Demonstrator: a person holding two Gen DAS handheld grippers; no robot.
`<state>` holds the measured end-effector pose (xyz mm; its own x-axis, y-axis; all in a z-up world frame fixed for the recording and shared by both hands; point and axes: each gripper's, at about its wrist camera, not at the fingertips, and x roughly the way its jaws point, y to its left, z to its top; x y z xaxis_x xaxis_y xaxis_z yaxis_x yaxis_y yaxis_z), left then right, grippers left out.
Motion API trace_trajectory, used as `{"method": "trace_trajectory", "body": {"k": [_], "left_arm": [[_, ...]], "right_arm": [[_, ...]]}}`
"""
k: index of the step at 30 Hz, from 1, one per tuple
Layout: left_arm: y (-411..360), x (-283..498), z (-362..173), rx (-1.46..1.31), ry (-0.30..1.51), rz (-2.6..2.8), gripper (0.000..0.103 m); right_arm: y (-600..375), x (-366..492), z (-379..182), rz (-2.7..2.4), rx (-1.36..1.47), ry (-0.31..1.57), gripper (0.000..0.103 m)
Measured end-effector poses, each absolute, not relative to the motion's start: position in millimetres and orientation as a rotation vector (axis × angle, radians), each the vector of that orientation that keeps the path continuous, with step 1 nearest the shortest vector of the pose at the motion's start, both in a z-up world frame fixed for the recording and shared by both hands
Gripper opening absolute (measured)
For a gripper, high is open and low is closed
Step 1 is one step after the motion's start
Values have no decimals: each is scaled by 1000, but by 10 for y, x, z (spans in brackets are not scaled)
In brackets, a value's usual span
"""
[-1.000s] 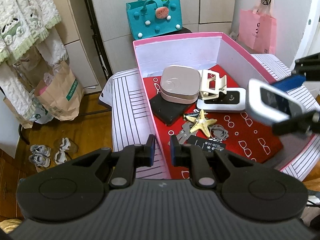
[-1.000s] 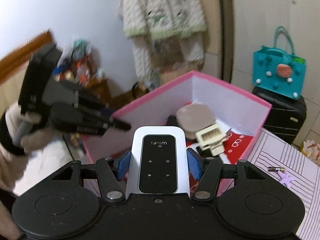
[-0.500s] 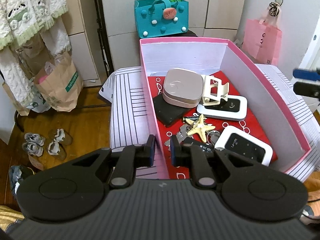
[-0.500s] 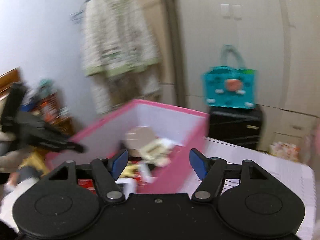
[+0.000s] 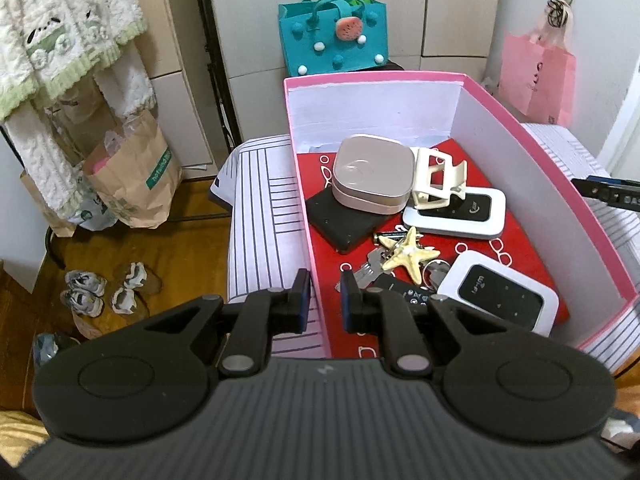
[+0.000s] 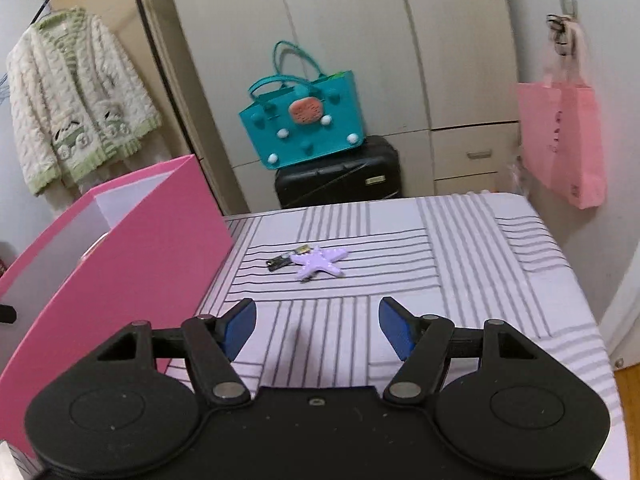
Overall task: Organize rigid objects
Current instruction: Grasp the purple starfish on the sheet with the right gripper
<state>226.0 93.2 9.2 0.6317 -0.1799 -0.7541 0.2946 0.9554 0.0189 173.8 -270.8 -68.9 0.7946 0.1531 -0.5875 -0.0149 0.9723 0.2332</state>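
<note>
The left gripper (image 5: 323, 296) sits at 6 o'clock in its own view, its blue-padded fingers drawn close with a narrow gap and nothing between them, straddling the near left wall of the open pink cardboard box (image 5: 548, 168). The box has white inner walls and a red lining printed with small white spectacles.

Nearest inside, at 4 o'clock, lies a white pocket Wi-Fi router with a glossy black face (image 5: 502, 295), flat and slightly turned. Just left of it a black remote-like slab (image 5: 396, 286) is partly hidden by the gripper. Above that a cream-yellow plastic starfish (image 5: 408, 253) rests on a bunch of silver keys (image 5: 370, 266). Farther in, a second white router with a black panel (image 5: 460, 214) lies under a cream hair claw clip (image 5: 438, 178). A rounded beige-pink case (image 5: 372, 174) sits on a flat black square pad (image 5: 346, 222).

The right gripper (image 6: 318, 330) is spread wide and empty over a white cloth with grey stripes (image 6: 460, 264), the box's outer wall at 9 o'clock. Toward 12 o'clock on the cloth lies a lilac plastic starfish (image 6: 318, 263), touching a small dark stick-shaped item (image 6: 280, 262). Beyond stand a black suitcase (image 6: 340, 178) with a teal felt bag (image 6: 302, 124) on top.
</note>
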Motion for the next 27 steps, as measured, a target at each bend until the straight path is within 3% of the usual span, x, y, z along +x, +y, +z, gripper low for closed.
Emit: {"method": "trace_trajectory", "body": {"k": [8,18,19,22,27], "left_arm": [[946,2308,110,126,859,-278,13],[1032,2398,98,81,874,-310,13],[1040,2399,103,63,877,-306,13],[1034,2394,83,56,861,-298,13],[1033,2413,74,49,862,-296,13]], "right_arm": [[-2588,2263,-750,96,196,784,72],[-2474,2621,-924,20,69,776,72],[-2503,2587,-942,20,70,745,67],[-2560,2532,-943,-13,55,723,41],[-2626,2422,-875,-1,128,698,32]]}}
